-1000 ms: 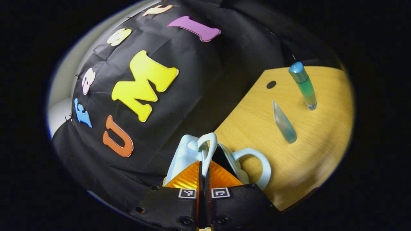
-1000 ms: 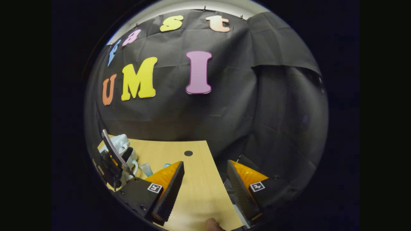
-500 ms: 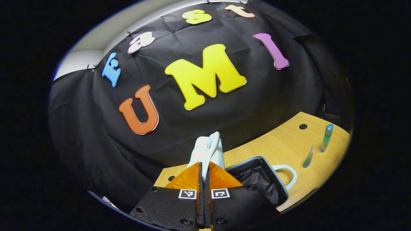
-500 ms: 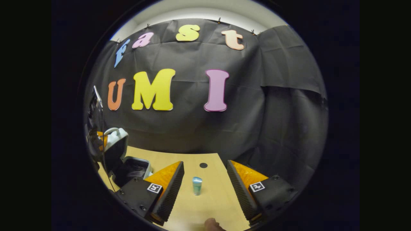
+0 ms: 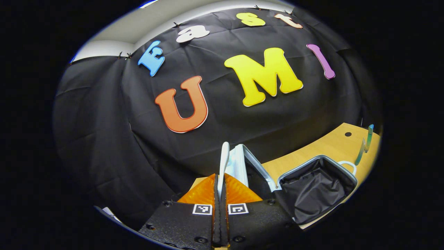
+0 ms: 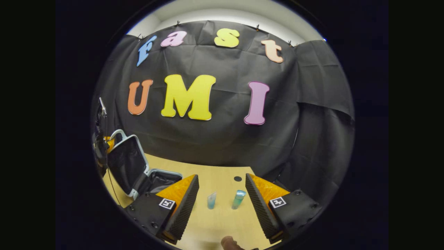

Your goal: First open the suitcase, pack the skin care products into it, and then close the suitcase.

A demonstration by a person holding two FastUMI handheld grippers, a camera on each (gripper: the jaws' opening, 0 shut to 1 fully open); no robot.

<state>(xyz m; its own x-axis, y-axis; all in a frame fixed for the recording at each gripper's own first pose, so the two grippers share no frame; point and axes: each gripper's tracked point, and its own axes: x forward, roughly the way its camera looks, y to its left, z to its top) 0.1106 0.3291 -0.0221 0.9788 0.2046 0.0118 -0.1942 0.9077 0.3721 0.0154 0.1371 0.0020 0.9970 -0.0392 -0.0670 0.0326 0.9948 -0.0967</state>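
Two small blue-green skin care tubes (image 6: 211, 200) stand upright on the light wooden desk (image 6: 222, 222), between the spread-apart fingers of the right tool (image 6: 222, 205). To their left, the pale blue suitcase with black lining (image 6: 126, 163) lies open on the desk. The left tool (image 5: 220, 189) is clamped on its white lid handle (image 5: 224, 158).

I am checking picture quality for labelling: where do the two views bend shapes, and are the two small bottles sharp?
Left gripper view: fisheye bends the table edge into a curve; the two bottles look squeezed and thin at the rim. Right gripper view: the bottles sit near the centre, small and slightly soft; the open suitcase leans with the distortion at the left.
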